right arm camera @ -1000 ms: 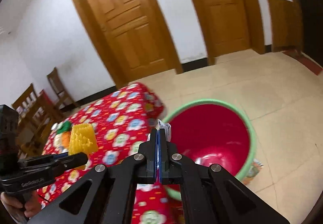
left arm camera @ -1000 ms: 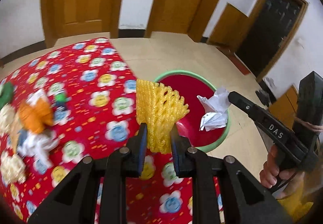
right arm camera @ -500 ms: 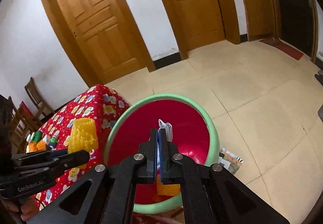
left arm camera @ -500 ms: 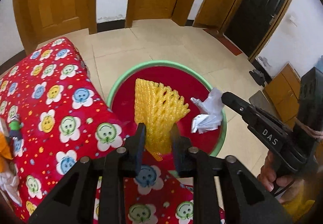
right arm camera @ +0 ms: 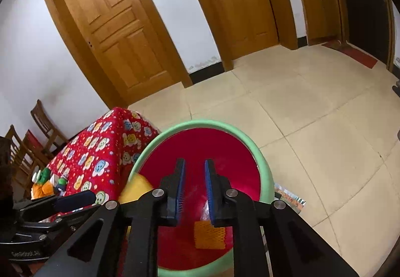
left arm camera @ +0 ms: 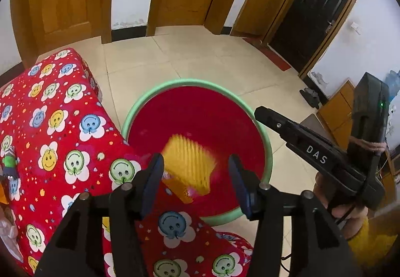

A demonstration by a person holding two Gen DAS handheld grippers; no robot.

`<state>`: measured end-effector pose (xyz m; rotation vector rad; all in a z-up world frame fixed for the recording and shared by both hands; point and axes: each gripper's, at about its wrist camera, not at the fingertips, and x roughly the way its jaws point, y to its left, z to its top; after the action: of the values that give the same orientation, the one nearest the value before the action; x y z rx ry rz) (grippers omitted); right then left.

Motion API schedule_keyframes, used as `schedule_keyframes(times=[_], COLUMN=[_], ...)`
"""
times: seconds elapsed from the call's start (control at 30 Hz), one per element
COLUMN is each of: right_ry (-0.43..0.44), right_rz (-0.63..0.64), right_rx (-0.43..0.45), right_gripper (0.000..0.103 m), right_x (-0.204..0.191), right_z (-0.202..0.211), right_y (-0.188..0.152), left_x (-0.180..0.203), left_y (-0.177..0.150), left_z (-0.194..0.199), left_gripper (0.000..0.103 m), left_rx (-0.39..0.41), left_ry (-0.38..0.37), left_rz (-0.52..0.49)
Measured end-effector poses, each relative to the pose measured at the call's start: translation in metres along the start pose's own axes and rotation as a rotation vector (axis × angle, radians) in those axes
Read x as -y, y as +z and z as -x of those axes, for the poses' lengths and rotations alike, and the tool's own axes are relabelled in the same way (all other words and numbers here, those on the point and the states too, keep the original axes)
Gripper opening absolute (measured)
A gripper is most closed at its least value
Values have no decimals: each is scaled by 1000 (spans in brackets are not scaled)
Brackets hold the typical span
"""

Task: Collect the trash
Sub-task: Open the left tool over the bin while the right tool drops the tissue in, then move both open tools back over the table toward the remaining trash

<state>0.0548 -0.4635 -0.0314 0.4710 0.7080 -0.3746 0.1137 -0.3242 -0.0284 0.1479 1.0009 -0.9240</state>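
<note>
Left hand-held gripper (left arm camera: 197,172), jaws just opening and standing spread, is hovering over the red basin (left arm camera: 155,94) as yellow foam netting (left arm camera: 188,159) is dropping free at twelve o'clock.

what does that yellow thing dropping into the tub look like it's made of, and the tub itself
The yellow piece looks like soft foam netting, the kind wrapped round fruit: parallel ribs show through its motion blur. The tub looks like moulded plastic, with a smooth, slightly glossy red inside and a rounded pale green rim. Neither can be settled by look alone.
</note>
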Motion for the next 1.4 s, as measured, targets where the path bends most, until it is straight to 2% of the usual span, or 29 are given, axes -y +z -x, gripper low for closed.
schedule_keyframes(times=[0.17,0.53,0.6,0.63,0.7,0.93,1.4], right_ry=[-4,5,12,16,34,80,152], right_rz=[0,2,13,16,19,46,138], right_rx=[-4,-40,-40,-40,-38,-46,-96], right_gripper=[21,26,31,38,44,51,56], right_x=[0,-8,-15,-18,-26,-58,-122], right_z=[2,15,20,22,27,40,41], right_y=[1,-11,-14,-15,-18,-27,-44], left_x=[-9,-27,-32,-34,-41,-70,-133], left_y=[1,-15,-21,-25,-33,-57,-102], left_z=[7,53,64,69,79,112,173], left_gripper=[54,54,54,54,54,54,54], left_rx=[15,86,104,110,117,157,227], left_ry=[-4,65,84,90,101,159,301], left_rz=[39,93,118,130,159,246,392])
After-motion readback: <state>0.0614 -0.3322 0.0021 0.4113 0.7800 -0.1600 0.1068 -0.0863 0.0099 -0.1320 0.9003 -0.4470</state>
